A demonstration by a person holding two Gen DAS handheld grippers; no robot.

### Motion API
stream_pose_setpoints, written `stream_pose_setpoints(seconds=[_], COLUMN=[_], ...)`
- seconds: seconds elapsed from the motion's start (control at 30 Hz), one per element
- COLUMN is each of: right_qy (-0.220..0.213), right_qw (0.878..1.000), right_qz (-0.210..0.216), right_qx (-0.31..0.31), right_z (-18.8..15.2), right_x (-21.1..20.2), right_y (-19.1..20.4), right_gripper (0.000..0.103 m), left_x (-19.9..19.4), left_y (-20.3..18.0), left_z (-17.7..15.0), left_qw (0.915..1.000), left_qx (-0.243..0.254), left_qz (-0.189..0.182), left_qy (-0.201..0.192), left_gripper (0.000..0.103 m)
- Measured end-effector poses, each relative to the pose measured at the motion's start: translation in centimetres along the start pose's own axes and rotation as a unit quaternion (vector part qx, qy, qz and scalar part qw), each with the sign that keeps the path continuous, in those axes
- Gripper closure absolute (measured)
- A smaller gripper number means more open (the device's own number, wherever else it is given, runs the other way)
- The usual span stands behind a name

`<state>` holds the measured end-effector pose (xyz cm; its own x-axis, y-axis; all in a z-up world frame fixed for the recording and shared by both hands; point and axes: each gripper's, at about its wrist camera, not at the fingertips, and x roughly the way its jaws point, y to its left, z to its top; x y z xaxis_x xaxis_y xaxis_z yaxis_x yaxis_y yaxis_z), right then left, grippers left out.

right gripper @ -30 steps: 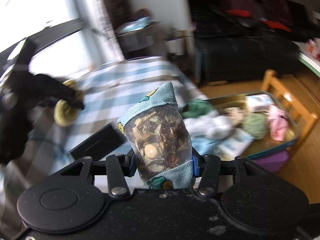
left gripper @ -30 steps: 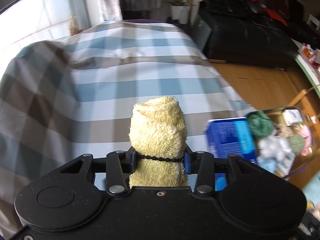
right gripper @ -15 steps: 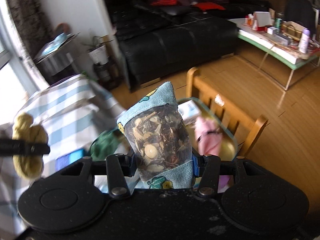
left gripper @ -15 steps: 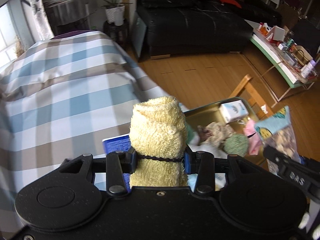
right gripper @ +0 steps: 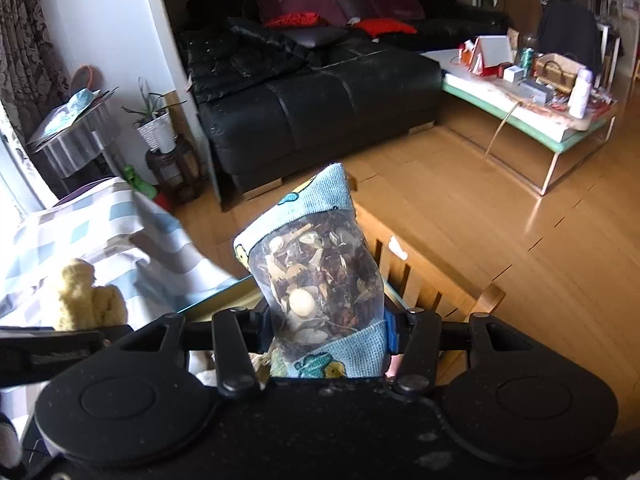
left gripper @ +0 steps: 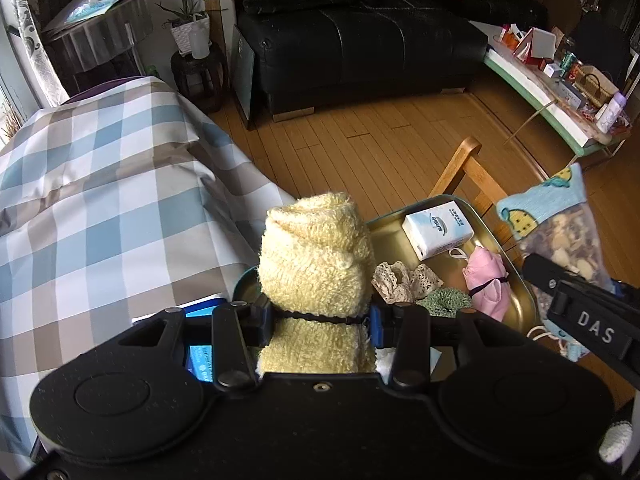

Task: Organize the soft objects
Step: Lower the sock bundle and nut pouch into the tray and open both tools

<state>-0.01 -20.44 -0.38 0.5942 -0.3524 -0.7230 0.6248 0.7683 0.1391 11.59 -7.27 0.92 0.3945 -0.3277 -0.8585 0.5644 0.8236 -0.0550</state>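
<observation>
The towel (left gripper: pixel 316 256) hides the tray's (left gripper: pixel 516 276) near-left part; the blue box (left gripper: pixel 200 356) below the left tongs shows only slivers.

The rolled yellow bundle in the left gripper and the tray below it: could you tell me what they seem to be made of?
The rolled yellow bundle looks like terry cloth: a fuzzy, looped, matte pile, cinched by a thin black band. The tray looks like metal, probably painted tin: a glossy golden inside that catches the light and a thin teal rim.

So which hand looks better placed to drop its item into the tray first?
Probably the left. The left gripper holds the yellow towel over the tray's near end. The right gripper, with its sachet, sits nearer the tray's chair-side edge.
</observation>
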Motion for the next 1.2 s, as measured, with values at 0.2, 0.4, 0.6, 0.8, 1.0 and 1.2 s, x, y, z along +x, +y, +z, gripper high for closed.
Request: stream_pose_setpoints(seconds=[0.2,0.4,0.6,0.8,1.0,1.2], right_qy=[0.007,0.011,0.011,0.014,0.022,0.033], right_qw=[1.000,1.000,1.000,0.999,0.999,0.999], right_qz=[0.002,0.001,0.008,0.014,0.011,0.008], right_qx=[0.016,0.027,0.027,0.043,0.041,0.033], right_z=[0.5,0.8,0.5,0.6,0.3,-0.3], right_x=[0.7,1.1,0.8,0.8,0.9,1.0], right_y=[-0.5,-0.7,-0.8,-1.3,-1.2,-1.3], right_gripper=[0.054,0.040,0.038,0.038,0.037,0.036], left_x=[1.6,1.9,2.0,1.5,0.6,-0.6], left_y=[-1.5,-2.5,-2.9,-3.2,-3.1,-2.8], left_z=[0.1,0.2,0.2,-0.2,-0.8,-1.9], left_qw=[0.9999,0.9996,0.9997,0.9994,0.9990,0.9988], left_qx=[0.015,0.024,0.020,0.020,0.015,0.006], left_qz=[0.006,0.011,0.016,0.026,0.041,0.047], left_qy=[0.003,-0.011,-0.006,-0.003,-0.005,-0.010], left_gripper=[0.053,0.039,0.039,0.038,0.038,0.038])
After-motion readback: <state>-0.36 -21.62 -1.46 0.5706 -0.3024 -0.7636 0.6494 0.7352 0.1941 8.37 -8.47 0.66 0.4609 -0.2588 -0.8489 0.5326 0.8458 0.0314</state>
